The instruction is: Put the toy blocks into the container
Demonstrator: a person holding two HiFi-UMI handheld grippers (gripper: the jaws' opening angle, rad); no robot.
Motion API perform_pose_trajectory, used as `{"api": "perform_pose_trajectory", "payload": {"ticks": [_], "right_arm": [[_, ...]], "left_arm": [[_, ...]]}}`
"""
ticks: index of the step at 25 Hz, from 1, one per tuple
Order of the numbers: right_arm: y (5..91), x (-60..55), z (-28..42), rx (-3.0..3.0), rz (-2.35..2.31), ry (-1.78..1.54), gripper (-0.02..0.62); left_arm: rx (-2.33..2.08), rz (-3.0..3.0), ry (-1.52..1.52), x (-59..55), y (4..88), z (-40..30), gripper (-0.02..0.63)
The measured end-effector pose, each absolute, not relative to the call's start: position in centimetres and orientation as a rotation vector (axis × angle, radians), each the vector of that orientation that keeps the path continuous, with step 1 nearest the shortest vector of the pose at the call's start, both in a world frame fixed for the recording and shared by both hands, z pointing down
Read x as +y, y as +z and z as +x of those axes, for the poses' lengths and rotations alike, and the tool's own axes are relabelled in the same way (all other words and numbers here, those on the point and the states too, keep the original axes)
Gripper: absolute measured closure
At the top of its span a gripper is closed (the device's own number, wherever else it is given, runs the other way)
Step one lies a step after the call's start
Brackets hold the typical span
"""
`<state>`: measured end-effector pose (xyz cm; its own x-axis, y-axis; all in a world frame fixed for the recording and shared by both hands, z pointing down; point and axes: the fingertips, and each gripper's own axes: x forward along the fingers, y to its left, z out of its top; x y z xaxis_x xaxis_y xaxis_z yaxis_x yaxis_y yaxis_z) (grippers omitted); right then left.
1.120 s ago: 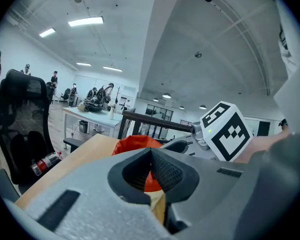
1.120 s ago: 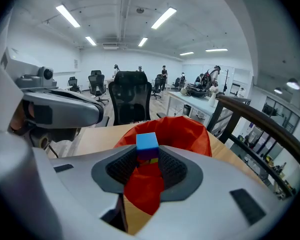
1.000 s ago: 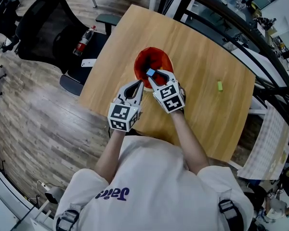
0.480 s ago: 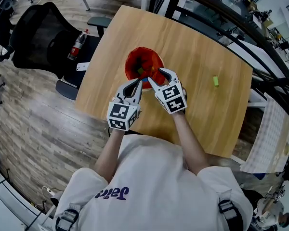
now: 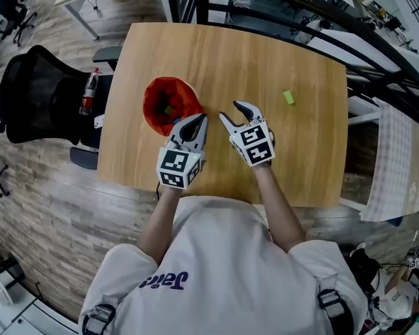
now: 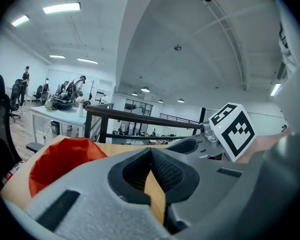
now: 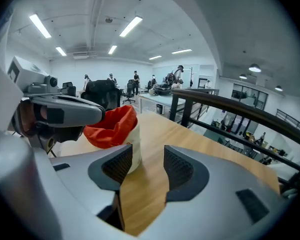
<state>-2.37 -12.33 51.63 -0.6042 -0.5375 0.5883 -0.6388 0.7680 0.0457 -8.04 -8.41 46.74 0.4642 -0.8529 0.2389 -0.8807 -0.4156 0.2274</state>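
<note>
With the left tool (image 5: 201,119) pressed together, the right tool (image 5: 230,112), empty jaws just opening, is risking flicking the small green toy block (image 5: 288,97) at upper right away if approaching off-centre.

Smooth wooden table (image 5: 265,54), cloth-lined container (image 5: 152,103)

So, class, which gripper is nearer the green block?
Right. In the head view the right gripper is down-left of the green block; the left gripper lies farther left, beside the red container.
</note>
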Motion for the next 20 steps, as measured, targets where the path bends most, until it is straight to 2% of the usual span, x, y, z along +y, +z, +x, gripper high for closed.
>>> {"api": "perform_pose_trajectory", "payload": {"ticks": [20], "right_arm": [[59.0,-19.3,25.7,-2.156,1.452,0.579,0.400]], "left_arm": [[-0.937,2.641,0.393,-19.5,53.6,16.6,0.598]]}}
